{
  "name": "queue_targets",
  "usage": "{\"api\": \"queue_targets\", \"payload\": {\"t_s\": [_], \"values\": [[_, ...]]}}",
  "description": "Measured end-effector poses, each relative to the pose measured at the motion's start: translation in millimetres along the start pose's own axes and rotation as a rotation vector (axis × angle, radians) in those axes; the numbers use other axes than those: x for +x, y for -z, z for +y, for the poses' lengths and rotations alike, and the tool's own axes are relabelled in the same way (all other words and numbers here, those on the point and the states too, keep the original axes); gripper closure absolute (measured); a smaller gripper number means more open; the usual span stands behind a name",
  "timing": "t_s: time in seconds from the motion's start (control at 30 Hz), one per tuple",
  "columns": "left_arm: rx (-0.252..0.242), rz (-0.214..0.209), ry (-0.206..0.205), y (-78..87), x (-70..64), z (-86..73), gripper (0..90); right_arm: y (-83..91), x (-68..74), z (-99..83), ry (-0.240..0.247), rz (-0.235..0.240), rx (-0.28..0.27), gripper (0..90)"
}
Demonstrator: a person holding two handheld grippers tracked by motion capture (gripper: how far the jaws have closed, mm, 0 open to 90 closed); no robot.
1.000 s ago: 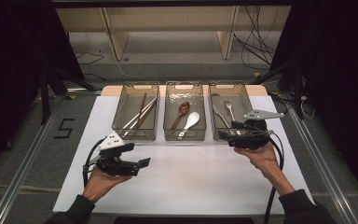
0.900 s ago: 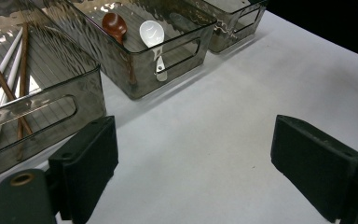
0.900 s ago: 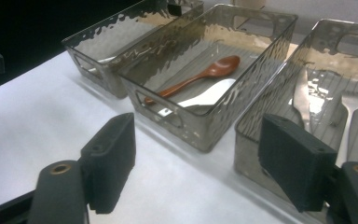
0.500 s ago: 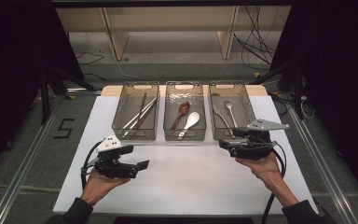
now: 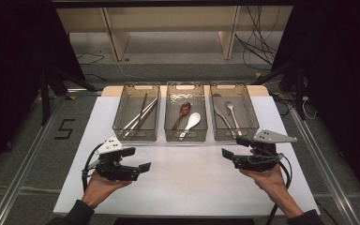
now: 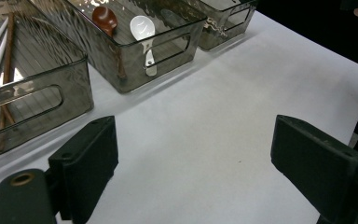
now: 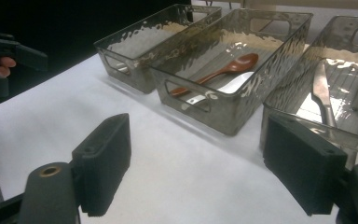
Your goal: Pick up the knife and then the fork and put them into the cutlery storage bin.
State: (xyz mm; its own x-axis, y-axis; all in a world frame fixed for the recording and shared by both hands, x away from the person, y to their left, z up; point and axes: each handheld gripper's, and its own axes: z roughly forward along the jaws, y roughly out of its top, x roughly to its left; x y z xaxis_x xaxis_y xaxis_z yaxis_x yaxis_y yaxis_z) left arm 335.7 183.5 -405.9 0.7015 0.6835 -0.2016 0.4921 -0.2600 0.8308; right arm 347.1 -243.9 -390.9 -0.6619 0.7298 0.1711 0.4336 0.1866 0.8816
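Both grippers have drawn back from the bins (image 5: 186, 138), left gripper (image 5: 138, 159) and right gripper (image 5: 236, 146) empty, jaws wide apart.

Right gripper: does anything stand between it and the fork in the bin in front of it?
Only that bin's own near wall. The right gripper, jaws open and empty, hovers over the white mat just short of the right bin. The fork lies inside beside a knife; from above, nothing covers it.
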Motion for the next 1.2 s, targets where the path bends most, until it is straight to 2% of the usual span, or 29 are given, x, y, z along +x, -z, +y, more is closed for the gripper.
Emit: {"api": "queue_targets", "payload": {"t_s": [0.6, 0.77, 0.93, 1.2], "values": [[-0.027, -0.019, 0.005, 1.7, -2.7, -1.5, 14.4, 9.7, 14.0, -24.9, 0.018, 0.005, -0.009, 23.2], [-0.030, -0.026, -0.003, 2.3, -4.0, -2.8, 14.4, 11.9, 18.4, -30.3, 0.032, 0.007, 0.005, 22.2], [-0.051, -0.025, -0.001, 4.3, -4.3, -2.6, 13.8, 11.3, 19.3, -31.4, 0.042, -0.002, 0.012, 21.5], [-0.047, -0.031, -0.005, 2.8, -4.8, -3.0, 13.5, 11.1, 19.1, -30.0, 0.047, -0.010, 0.008, 21.2]]}}
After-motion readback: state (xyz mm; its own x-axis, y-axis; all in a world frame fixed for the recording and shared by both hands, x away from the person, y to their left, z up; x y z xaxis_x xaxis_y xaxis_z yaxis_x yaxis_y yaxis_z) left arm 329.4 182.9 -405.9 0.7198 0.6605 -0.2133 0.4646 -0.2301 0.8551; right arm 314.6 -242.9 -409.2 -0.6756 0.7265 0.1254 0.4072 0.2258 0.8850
